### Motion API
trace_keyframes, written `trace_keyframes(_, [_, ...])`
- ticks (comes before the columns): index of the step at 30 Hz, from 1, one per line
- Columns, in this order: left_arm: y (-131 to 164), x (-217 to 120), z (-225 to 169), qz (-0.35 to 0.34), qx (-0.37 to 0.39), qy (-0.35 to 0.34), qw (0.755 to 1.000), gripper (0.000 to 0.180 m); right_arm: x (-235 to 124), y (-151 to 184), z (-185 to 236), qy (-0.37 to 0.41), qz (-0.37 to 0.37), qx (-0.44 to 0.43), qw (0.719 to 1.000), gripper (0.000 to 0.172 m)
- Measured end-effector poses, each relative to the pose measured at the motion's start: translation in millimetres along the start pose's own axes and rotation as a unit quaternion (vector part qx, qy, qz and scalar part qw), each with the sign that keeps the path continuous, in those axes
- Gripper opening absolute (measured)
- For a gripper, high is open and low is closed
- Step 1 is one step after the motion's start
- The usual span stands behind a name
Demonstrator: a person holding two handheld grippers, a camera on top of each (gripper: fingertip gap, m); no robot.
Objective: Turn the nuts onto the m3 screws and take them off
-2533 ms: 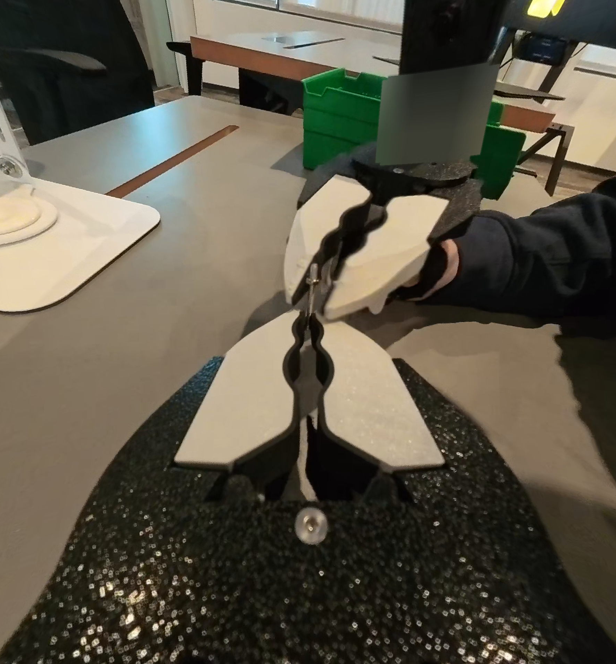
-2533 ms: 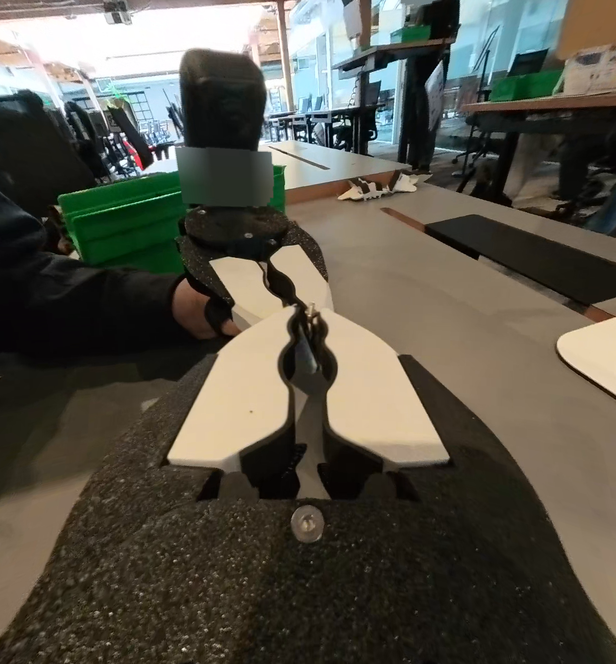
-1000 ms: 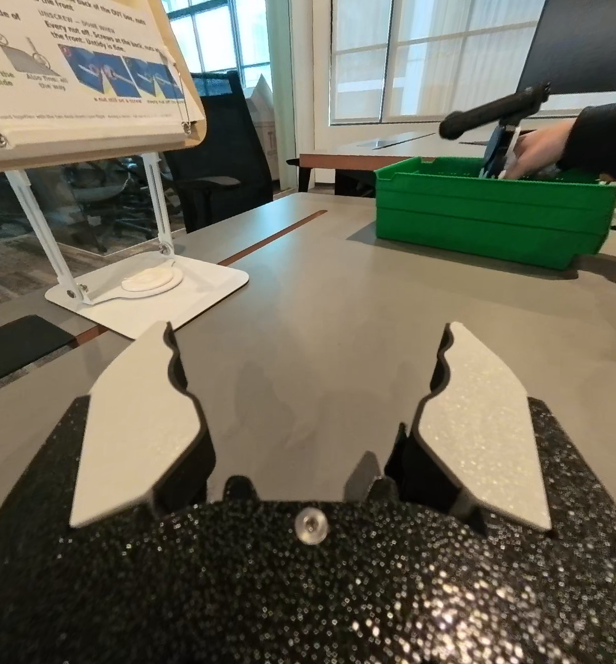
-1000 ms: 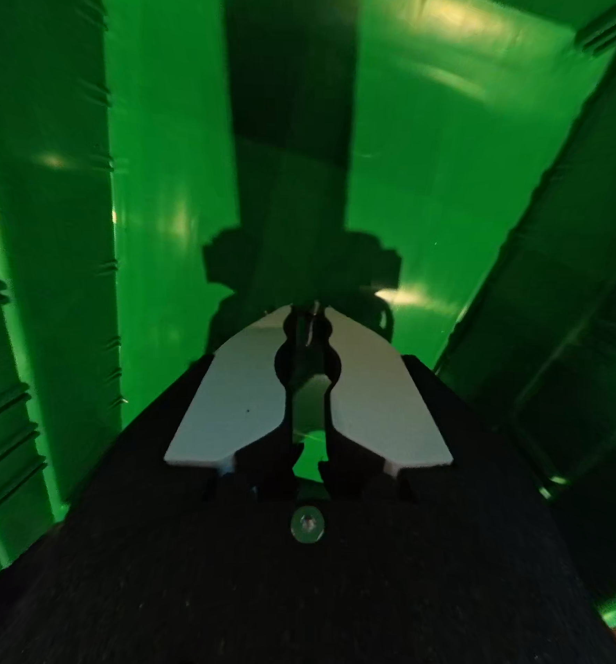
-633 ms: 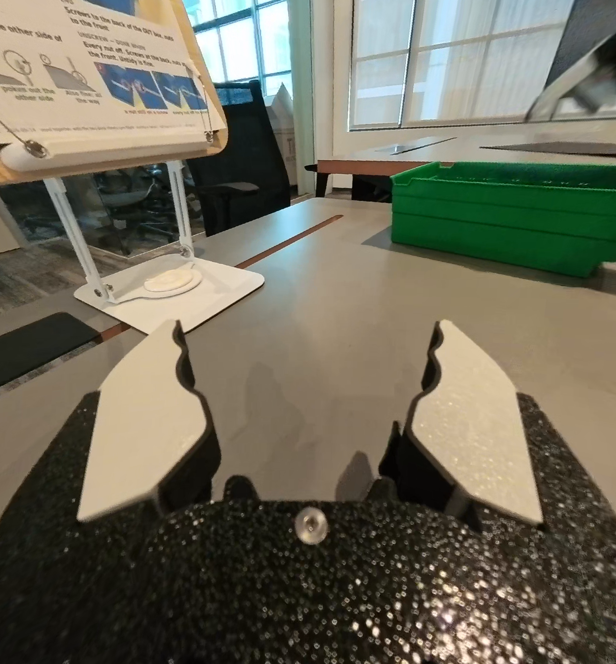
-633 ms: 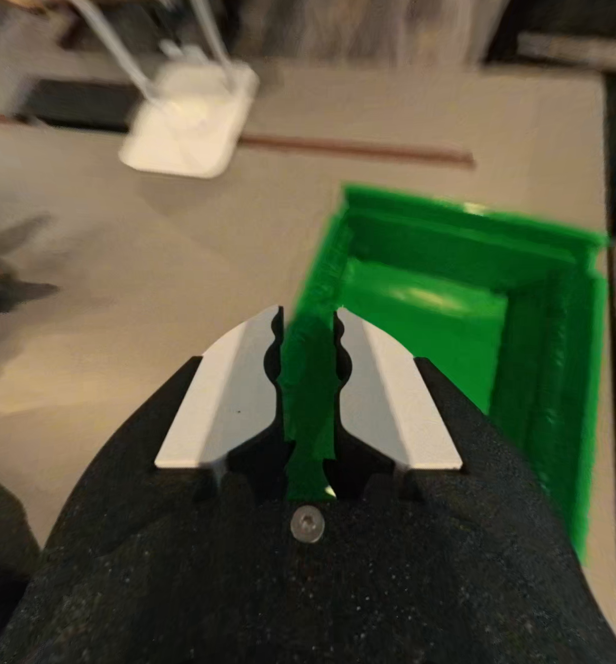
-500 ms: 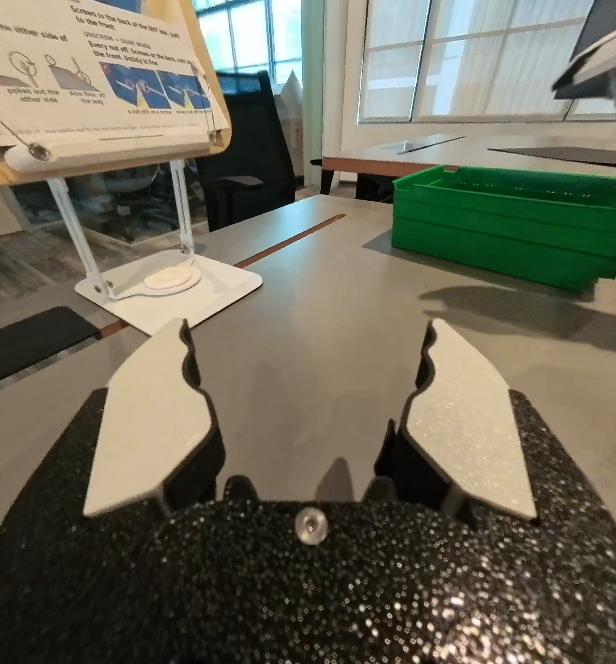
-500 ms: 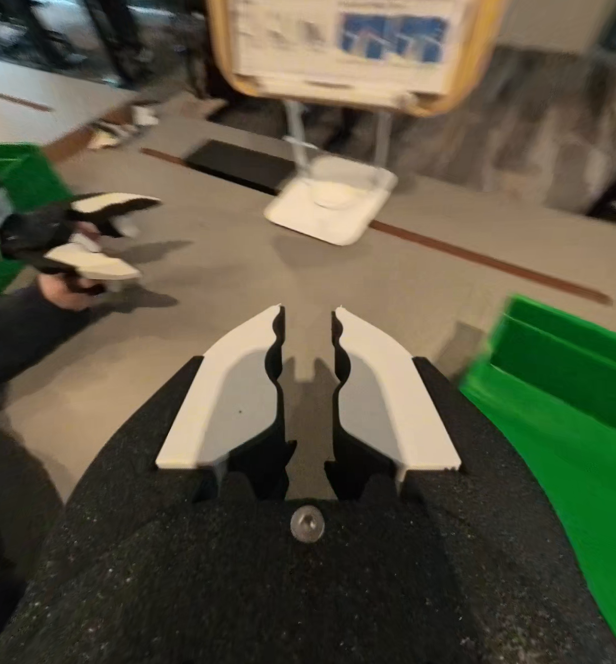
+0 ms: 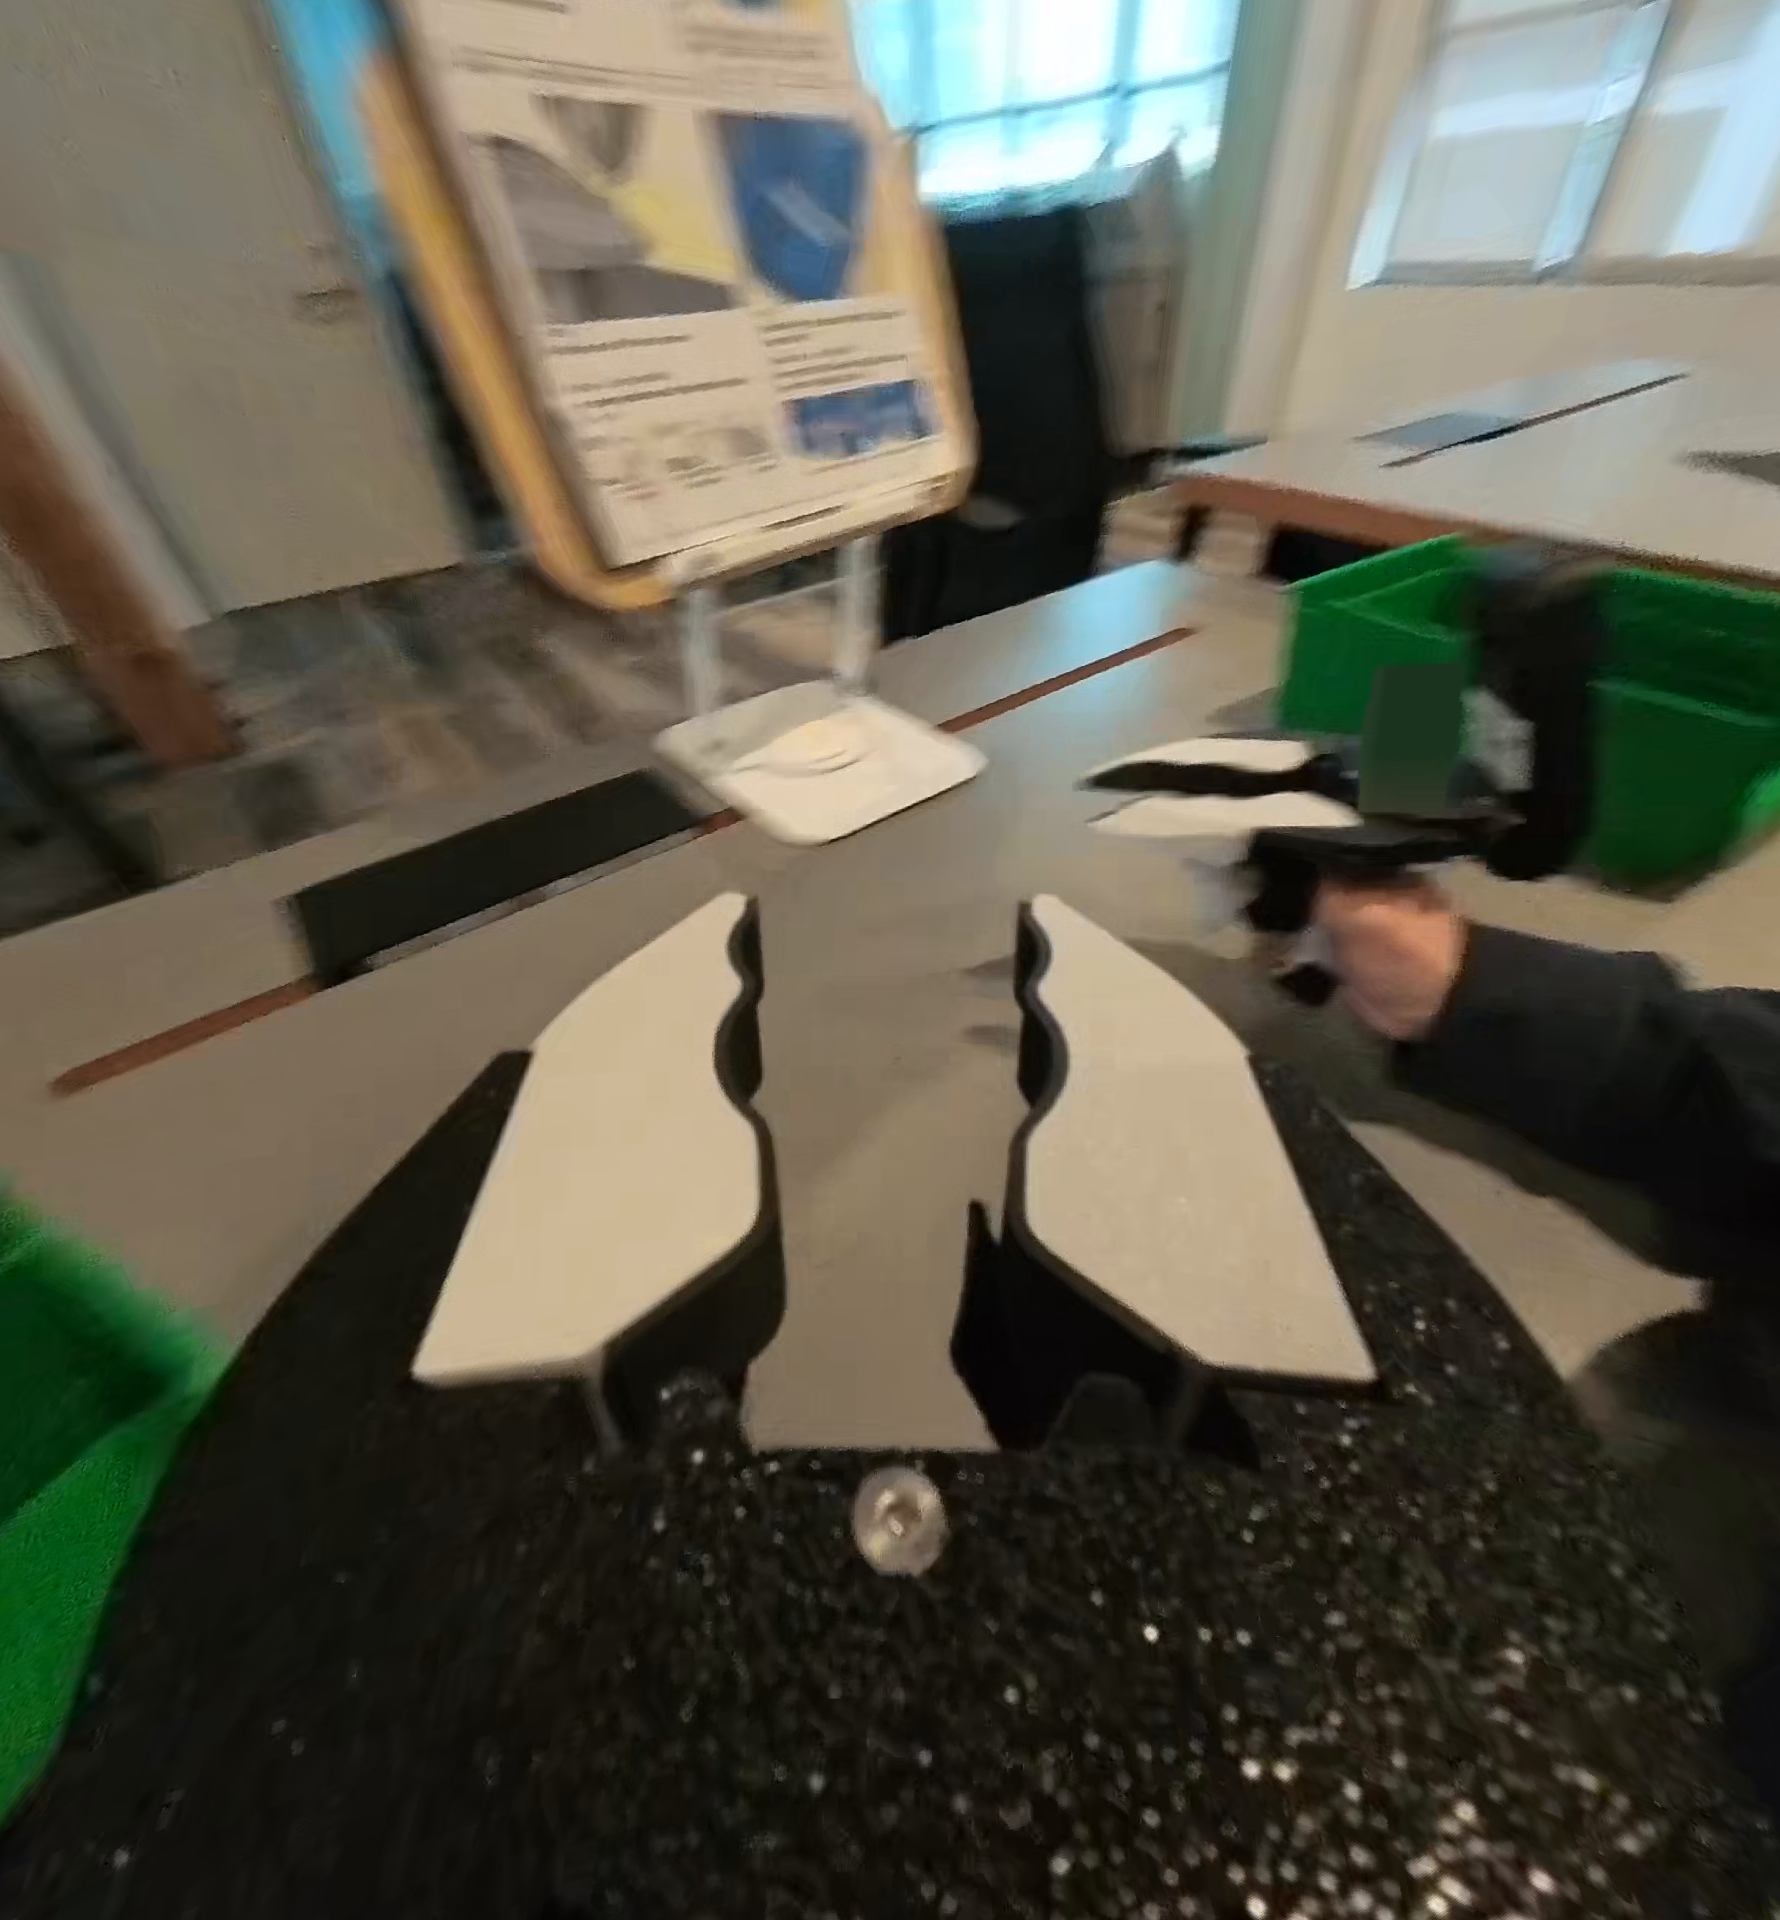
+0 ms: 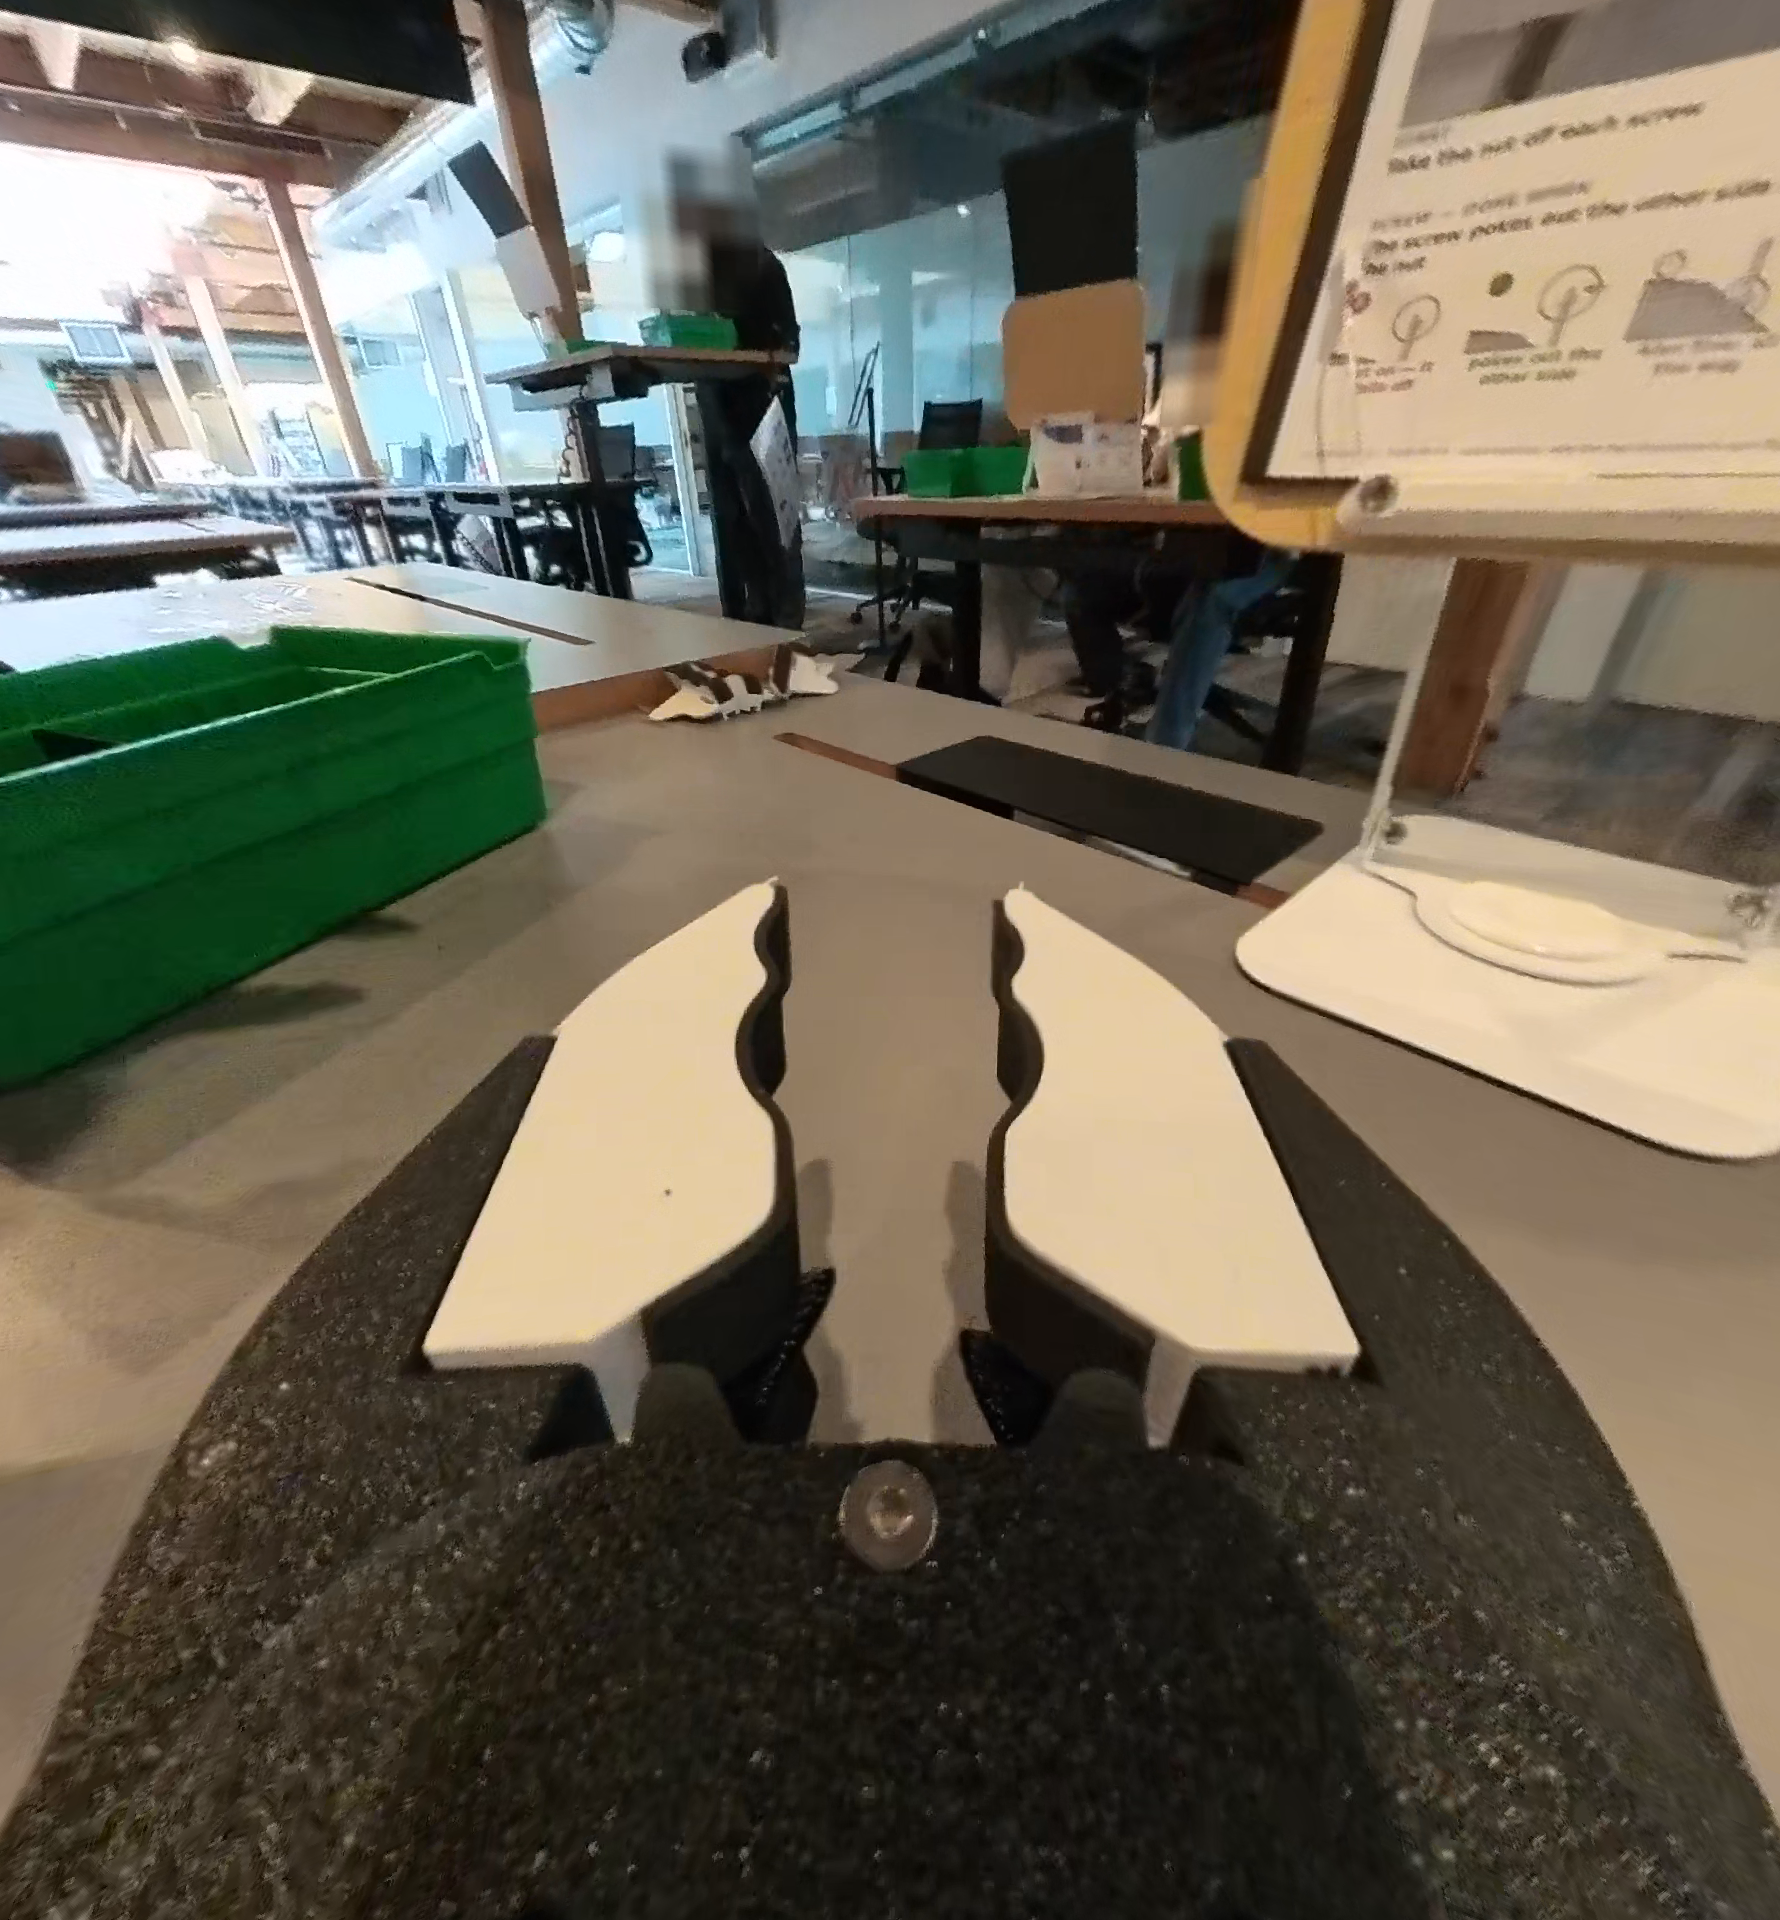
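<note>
Left wrist view is smeared by motion blur, yet the left gripper (image 9: 886, 914) is plain enough: its two white, wavy-edged fingers (image 9: 637, 1122) stand apart with only the bare grey tabletop (image 9: 865, 1195) showing between them, so it is released and carries nothing. At about two o'clock from it the right gripper (image 9: 1109, 798) hovers over the table, turned on its side, gripped by a hand (image 9: 1390, 961) coming out of a dark sleeve (image 9: 1634, 1122); its white fingers are parted too. Behind that hand, at two to three o'clock, stands a green plastic divided bin (image 9: 1696, 748), and a second green plastic bin (image 9: 24, 1382) fills the corner at eight o'clock. Straight ahead at twelve o'clock a wood-framed instruction board on a white stand (image 9: 824, 758) rises from the table, with a flat black mat (image 9: 491, 873) at eleven o'clock. Right wrist view, much sharper, looks along the right gripper's own parted fingers (image 10: 657, 1122), nothing between them but tabletop; the green divided bin (image 10: 221, 790) sits at ten o'clock, the black mat (image 10: 1104, 800) at one o'clock and the stand's white base (image 10: 1530, 997) at two o'clock. No nut or m3 screw can be made out in either view, so where they lie I cannot tell.
</note>
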State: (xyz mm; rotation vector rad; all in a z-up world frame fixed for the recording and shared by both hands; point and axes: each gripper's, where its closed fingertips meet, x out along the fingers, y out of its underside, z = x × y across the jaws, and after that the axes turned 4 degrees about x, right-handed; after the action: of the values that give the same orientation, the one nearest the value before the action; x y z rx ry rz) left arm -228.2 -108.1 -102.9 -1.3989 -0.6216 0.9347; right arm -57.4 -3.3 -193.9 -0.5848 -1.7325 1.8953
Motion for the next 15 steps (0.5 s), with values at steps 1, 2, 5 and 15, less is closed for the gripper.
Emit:
trace_keyframes(1, [6,-16,27,0.029,0.004,-0.032,0.999,0.045,2,2,1,0.003,-0.002,-0.010,1.000,0.036])
trace_keyframes(2, [16,-30,56,0.068,0.006,-0.063,0.996,0.042,3,4,3,0.005,-0.003,-0.019,1.000,0.035])
trace_keyframes(5, [60,-54,129,0.214,-0.038,-0.090,0.972,0.038,6,9,5,0.009,-0.005,-0.047,0.999,0.033])
trace_keyframes(15, [195,-55,199,0.508,-0.209,0.005,0.835,0.033,6,15,8,0.024,0.001,-0.106,0.994,0.027])
